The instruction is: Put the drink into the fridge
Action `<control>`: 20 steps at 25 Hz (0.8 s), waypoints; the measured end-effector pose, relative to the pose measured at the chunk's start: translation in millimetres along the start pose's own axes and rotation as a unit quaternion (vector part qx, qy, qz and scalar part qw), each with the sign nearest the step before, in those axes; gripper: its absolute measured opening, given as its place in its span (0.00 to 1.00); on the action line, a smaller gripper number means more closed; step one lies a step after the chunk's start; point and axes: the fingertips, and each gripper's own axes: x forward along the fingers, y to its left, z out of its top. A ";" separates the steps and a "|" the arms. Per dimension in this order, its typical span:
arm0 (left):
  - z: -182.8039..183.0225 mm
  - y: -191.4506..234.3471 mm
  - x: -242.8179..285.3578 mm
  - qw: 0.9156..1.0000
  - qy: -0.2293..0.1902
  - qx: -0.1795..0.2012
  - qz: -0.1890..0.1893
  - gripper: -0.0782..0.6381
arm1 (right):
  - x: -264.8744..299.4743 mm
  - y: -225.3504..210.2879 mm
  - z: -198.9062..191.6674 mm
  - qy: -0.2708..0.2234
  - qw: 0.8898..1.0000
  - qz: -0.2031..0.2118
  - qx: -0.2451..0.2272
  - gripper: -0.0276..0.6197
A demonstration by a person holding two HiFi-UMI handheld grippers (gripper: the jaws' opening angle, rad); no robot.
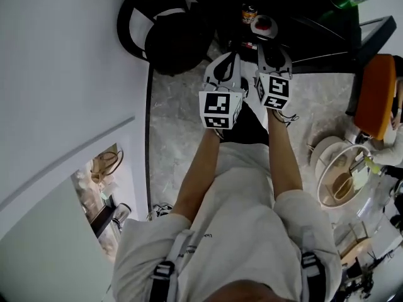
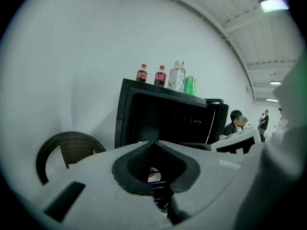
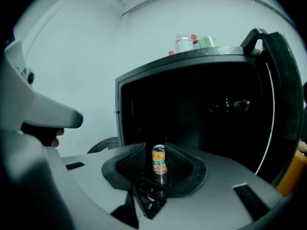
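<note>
Orange can (image 3: 159, 160) dim inside dark fridge (image 3: 211, 109)

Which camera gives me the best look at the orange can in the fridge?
The right gripper view: the orange can stands upright inside the open fridge, whole and centred. The head view shows at most a small speck there, too small to be sure. The left gripper view does not show it.

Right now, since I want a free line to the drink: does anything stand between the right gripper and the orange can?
Nothing visible does. The orange can stands upright inside the open fridge, straight beyond the parted tips of the right gripper. The door is swung aside at the right.
</note>
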 end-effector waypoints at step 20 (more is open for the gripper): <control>55.5 -21.2 -55.8 0.999 -0.033 0.024 -0.018 0.12 | -82.0 -12.0 75.5 0.020 0.998 -0.056 0.006 0.05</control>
